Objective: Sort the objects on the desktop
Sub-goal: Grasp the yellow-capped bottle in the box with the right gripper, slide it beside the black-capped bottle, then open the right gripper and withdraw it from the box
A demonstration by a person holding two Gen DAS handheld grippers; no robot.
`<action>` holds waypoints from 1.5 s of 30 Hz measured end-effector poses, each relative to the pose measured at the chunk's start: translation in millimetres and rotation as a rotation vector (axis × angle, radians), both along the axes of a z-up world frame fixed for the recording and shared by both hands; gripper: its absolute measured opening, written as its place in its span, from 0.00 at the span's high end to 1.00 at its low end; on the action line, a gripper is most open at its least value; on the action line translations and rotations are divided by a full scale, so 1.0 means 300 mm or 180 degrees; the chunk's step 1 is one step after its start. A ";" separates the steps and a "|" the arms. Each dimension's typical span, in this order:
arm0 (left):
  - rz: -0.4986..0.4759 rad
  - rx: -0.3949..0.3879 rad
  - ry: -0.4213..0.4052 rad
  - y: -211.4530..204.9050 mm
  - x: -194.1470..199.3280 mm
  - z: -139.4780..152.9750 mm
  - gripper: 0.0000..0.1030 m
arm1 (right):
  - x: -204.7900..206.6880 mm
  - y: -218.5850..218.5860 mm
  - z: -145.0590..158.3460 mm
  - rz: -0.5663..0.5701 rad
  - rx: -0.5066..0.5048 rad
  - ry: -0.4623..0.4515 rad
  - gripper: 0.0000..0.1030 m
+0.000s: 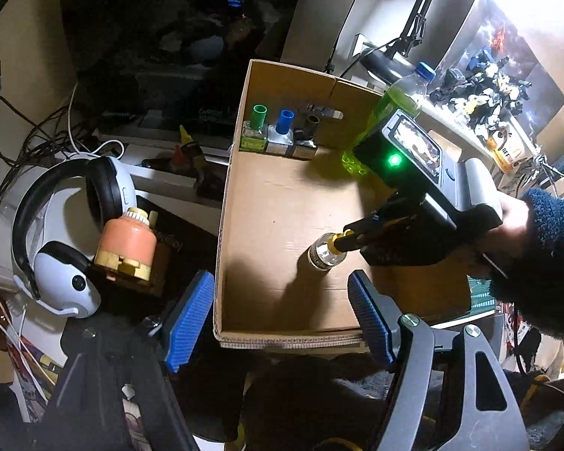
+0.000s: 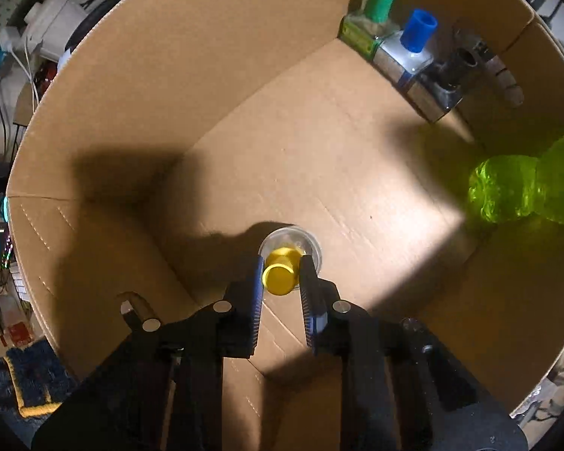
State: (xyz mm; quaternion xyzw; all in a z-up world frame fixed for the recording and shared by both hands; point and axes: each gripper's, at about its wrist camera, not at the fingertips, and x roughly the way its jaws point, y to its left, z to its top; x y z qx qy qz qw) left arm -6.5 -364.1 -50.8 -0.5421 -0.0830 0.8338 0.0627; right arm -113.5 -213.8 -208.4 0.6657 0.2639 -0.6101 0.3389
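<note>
1. The right gripper (image 2: pixel 282 276) has its fingers clamped on the yellow cap of a small clear glass bottle (image 1: pixel 325 253), which stands near the middle of the floor of the open brown cardboard box (image 1: pixel 282 203); whether its base bears on the cardboard I cannot tell
2. The grip is only on the narrow cap, so a sideways tug could tilt the bottle or let it slip between the blue pads
3. At 1 o'clock in the right wrist view, three small square bottles with green, blue and dark caps (image 2: pixel 406 49) line the far wall; a swing that way could knock them over
4. At 3 o'clock a green plastic drink bottle (image 2: pixel 522 191) leans in, crowding that side
5. Open floor lies toward 9 o'clock, though the box wall rises there
6. The left gripper (image 1: pixel 282 323) hangs at the near box edge, its fingers apart and empty; the white headphones (image 1: pixel 67 240) and orange cylinder (image 1: pixel 128 244) sit at 9 o'clock outside the box
</note>
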 end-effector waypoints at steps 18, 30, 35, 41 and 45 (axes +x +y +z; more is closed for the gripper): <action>-0.0132 0.0196 -0.0023 0.001 -0.047 -0.009 0.28 | -0.373 0.015 0.054 -0.0576 0.0415 0.0618 0.85; -0.0144 0.0175 -0.0088 0.025 -0.079 0.001 0.28 | -0.452 -0.033 0.000 -0.0563 0.0558 0.0743 0.85; -0.0191 0.0144 -0.0091 0.066 -0.095 0.015 0.28 | -0.431 -0.042 0.032 -0.0460 0.0406 0.0704 0.65; -0.0183 0.0122 -0.0098 0.122 -0.102 0.029 0.28 | -0.353 -0.051 0.209 -0.0217 0.0162 0.0943 0.36; -0.0160 0.0081 -0.0113 0.158 -0.107 0.036 0.28 | -0.302 -0.020 0.415 -0.0212 -0.0116 0.1145 0.36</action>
